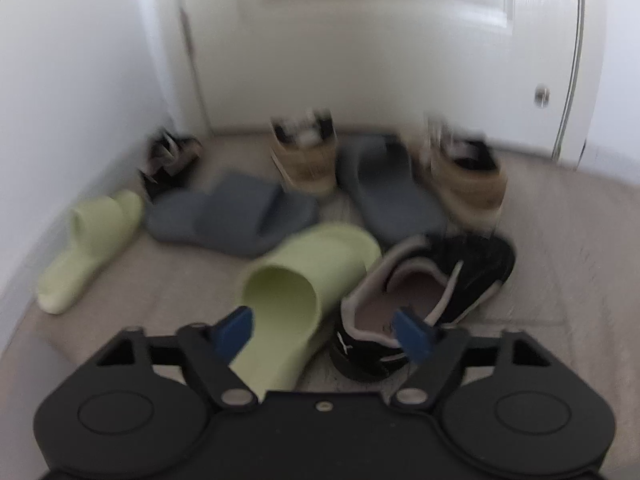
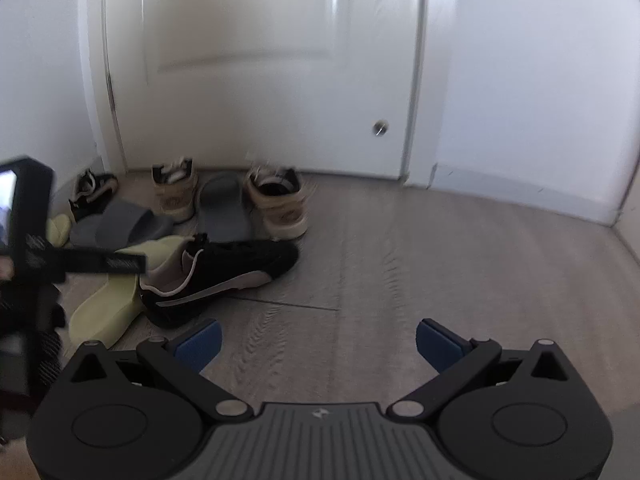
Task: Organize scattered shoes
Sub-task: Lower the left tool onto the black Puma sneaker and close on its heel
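1. We start w/ the left gripper (image 1: 325, 330), nearest the lens: jaws part-open, blue pads apart, gripping nothing.
2. Between and just past those pads we see the heel of a green slide (image 1: 296, 304) and the collar of a black sneaker (image 1: 424, 284), side by side and touching, both on the floor (image 1: 560, 264).
3. The right gripper (image 2: 318, 344): jaws wide, only bare floor between the pads, nothing held.
4. In the right wrist view, the left gripper's body crosses the left edge, above the green slide.
5. Further back, L to R in the left wrist view: second green slide (image 1: 90, 240) by the wall; grey slide (image 1: 232, 216); second grey slide (image 1: 388, 188), lying between two tan sneakers (image 1: 306, 160) (image 1: 466, 172).
6. A second black shoe (image 1: 170, 160) sits in the corner; details too blurred to tell.
7. All shoes lie scattered at mixed angles before a white door (image 1: 360, 40), pairs split up.
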A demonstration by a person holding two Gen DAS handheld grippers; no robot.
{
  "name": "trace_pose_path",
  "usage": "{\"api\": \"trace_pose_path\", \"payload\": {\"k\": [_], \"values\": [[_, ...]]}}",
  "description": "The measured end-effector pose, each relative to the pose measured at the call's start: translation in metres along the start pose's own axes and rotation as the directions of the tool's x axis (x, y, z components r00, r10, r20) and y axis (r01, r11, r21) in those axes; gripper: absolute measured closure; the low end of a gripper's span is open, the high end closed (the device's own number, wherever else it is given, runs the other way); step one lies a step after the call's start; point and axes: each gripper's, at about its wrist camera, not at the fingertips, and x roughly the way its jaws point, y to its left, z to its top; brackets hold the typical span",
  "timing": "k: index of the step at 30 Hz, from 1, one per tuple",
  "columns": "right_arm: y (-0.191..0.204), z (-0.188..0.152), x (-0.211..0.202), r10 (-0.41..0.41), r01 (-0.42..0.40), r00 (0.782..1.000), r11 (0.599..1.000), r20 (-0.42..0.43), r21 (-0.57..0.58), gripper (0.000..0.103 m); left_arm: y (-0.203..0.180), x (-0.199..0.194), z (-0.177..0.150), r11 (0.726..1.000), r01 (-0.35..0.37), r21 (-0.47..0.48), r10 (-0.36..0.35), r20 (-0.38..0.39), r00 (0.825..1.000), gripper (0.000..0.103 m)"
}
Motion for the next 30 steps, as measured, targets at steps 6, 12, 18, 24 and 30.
{"api": "trace_pose_path", "payload": {"k": [6, 12, 18, 24, 30], "values": [[0.042, 0.056, 0.050, 0.032, -0.032, 0.987, 0.999, -0.160, 0.005, 0.001, -0.010, 0.038, 0.017, 0.995, 0.080, 0.066, -0.071, -0.136, 0.988, 0.058], [0.065, 0.120, 0.066, -0.072, 0.077, 0.971, 0.997, -0.230, 0.012, 0.001, -0.018, 0.074, 0.029, 0.984, 0.141, 0.110, -0.108, -0.265, 0.958, 0.059], [0.056, 0.167, 0.064, -0.165, 0.173, 0.961, 0.985, -0.222, 0.021, 0.001, -0.024, 0.088, 0.031, 0.978, 0.149, 0.147, -0.094, -0.327, 0.940, 0.062], [0.027, 0.193, 0.062, -0.207, 0.194, 0.971, 0.975, -0.123, -0.113, 0.001, -0.027, 0.102, 0.036, 0.990, 0.109, 0.091, -0.071, -0.350, 0.934, 0.080], [-0.016, 0.182, 0.091, -0.144, 0.125, 0.985, 0.974, -0.092, -0.188, 0.004, -0.054, 0.091, 0.029, 0.967, 0.173, 0.186, -0.122, -0.257, 0.959, 0.084]]}}
